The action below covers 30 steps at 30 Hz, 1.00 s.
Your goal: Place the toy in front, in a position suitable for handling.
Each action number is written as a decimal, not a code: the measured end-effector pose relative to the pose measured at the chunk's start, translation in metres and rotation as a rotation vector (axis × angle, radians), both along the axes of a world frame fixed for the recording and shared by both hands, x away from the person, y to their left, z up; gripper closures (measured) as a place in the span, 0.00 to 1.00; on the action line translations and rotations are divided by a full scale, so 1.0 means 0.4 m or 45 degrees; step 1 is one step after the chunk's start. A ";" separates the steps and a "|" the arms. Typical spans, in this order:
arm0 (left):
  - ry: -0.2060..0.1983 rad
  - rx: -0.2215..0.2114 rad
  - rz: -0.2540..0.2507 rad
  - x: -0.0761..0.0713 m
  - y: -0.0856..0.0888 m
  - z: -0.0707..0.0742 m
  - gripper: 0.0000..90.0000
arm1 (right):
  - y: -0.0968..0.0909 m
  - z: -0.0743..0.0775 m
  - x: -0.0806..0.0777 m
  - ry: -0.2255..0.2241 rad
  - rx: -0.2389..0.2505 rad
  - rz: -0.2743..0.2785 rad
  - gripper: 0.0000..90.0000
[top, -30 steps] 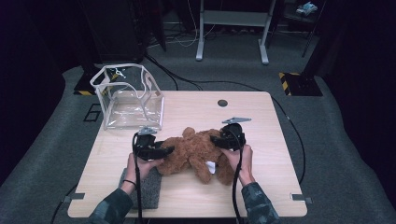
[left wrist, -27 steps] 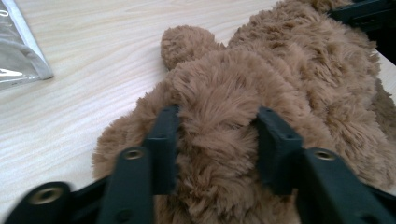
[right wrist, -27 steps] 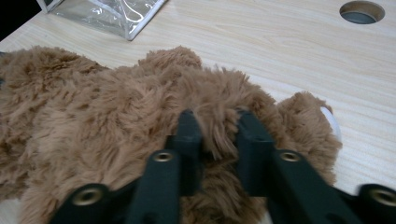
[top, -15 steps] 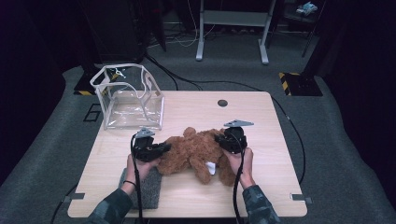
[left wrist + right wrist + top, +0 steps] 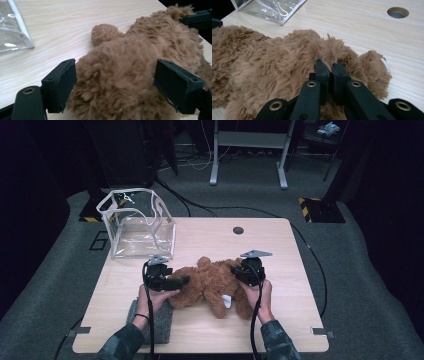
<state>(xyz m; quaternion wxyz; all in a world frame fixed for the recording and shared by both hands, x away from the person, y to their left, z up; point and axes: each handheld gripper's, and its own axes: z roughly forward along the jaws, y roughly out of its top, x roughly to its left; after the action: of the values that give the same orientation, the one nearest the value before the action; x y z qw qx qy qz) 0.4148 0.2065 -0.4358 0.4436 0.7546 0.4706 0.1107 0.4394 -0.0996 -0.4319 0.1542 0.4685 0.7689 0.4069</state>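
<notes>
Two grippers bracket one brown teddy bear [image 5: 210, 282], which lies flat on the wooden table [image 5: 280, 245] with its long axis running side to side, just in front of the clear plastic bag [image 5: 137, 225] and off toward that bag's right. The right gripper [image 5: 329, 65] is clamped tight on a tuft of fur at the end of the bear farther from the bag, its jaws nearly meeting with the pile pinched between them. The left gripper [image 5: 115, 80] sits at the bear's bag-side end; its jaws have just been opening and now stand wide on either side of a rounded lump of plush, the pads not pressing in. Judging from this, the bear is anchored at one end only, and the left gripper, nearer the bag, must close before any lift toward it.
</notes>
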 end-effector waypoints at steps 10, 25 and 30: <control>0.117 -0.002 -0.014 0.035 0.000 -0.062 0.35 | 0.009 -0.009 -0.003 0.024 -0.017 -0.003 0.96; 0.036 -0.075 -0.047 0.008 -0.001 -0.031 0.72 | 0.000 0.032 -0.023 -0.083 0.005 -0.040 0.97; 0.009 -0.096 -0.047 0.016 0.001 -0.004 0.73 | -0.001 0.069 -0.029 -0.129 0.000 -0.039 0.97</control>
<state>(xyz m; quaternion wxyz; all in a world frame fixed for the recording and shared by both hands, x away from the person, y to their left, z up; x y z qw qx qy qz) 0.4213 0.2069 -0.4374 0.4720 0.7464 0.4619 0.0820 0.4276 -0.0999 -0.4044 0.1990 0.4590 0.7528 0.4278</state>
